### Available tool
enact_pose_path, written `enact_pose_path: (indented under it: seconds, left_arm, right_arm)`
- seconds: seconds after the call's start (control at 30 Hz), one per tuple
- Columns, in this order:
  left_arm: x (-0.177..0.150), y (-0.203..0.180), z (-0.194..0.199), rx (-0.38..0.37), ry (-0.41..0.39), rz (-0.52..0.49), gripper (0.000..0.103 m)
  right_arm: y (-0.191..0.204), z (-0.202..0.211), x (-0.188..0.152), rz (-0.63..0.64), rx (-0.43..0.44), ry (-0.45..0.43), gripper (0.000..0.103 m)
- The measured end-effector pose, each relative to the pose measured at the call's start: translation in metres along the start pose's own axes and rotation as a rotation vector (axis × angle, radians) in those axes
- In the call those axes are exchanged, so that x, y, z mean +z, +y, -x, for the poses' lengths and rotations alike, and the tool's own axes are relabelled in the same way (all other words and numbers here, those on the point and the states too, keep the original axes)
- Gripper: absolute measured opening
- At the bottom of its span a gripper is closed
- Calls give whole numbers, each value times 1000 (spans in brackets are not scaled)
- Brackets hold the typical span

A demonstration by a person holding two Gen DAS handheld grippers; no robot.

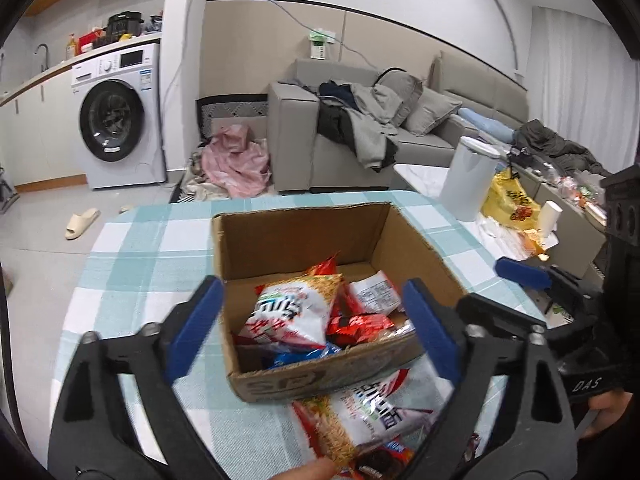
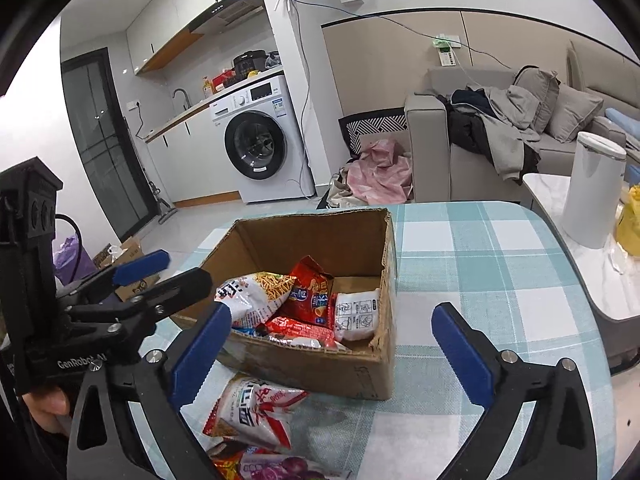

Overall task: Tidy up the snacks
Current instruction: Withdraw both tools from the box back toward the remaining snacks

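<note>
Furthest left hangs the left gripper [image 1: 316, 324], jaws spread wide and empty over the open brown cardboard box [image 2: 352, 236] half full of crinkly foil snack packets. Just before the box lies a white and red noodle-snack bag [image 2: 256, 408]: light, puffy, slippery, best pinched at a sealed edge. The right gripper [image 2: 332, 348] gapes empty too. The box's near wall stands between; a tall white canister [image 2: 592, 192] sits well apart on the right

Even, soft indoor light with faint shadows; strong fisheye bending and dark corners; nearest packets slightly blurred.
</note>
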State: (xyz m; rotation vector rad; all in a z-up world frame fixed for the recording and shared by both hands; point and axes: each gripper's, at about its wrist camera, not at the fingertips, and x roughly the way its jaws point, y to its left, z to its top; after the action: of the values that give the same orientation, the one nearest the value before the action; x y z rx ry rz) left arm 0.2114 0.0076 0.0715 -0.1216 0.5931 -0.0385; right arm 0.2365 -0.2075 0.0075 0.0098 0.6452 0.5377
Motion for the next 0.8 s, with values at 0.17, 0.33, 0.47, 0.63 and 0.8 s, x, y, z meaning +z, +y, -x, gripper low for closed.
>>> enact_pose_path:
  seconds: [0.17,0.33,0.47,0.63,0.8]
  left_arm:
    - [-9,1,21,9,-11,-8,102]
    - [-21,1,38,11,-3,-13,102]
    - [-30,5,51,16,-8,-5,102]
    - [-40,11,66,27,-14,1,102]
    - [-48,13,80,31,-14,7,102]
  right_arm:
    - [7,10,-8,25,6,0,102]
    - [12,17,-14,35,6,1,103]
    - [14,23,-17,36,6,0,103]
    - [12,30,-24,39,-4,8,103]
    - [8,35,-39,23,-15,31,103]
